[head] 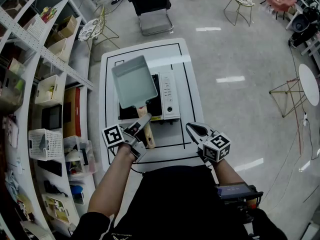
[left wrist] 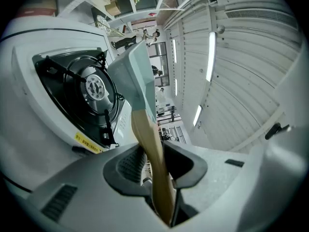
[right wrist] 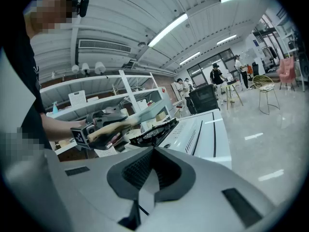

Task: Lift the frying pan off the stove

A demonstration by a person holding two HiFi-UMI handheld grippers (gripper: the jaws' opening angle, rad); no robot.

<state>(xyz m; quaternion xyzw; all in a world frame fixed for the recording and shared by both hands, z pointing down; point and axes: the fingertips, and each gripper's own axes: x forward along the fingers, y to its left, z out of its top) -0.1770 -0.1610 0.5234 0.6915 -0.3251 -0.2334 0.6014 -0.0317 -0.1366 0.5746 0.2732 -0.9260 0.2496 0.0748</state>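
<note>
A rectangular grey-green frying pan (head: 134,80) with a wooden handle (head: 148,132) hangs tilted above the portable gas stove (head: 169,96) on the white table (head: 192,89). My left gripper (head: 138,128) is shut on the handle. In the left gripper view the handle (left wrist: 145,129) runs between the pads of the left gripper (left wrist: 155,162), and the pan (left wrist: 137,74) stands clear of the black burner (left wrist: 91,87). My right gripper (head: 197,131) hovers over the table's near right part, shut and empty. The right gripper view shows its jaws (right wrist: 150,170) meeting, with the lifted pan (right wrist: 153,111) beyond.
Curved white shelving (head: 47,59) with baskets and boxes lines the left side. Beyond the table's far end stand a black chair (head: 152,9) and wire chairs (head: 240,3). A round white table (head: 309,83) is at the right. A black line (head: 187,79) frames the tabletop.
</note>
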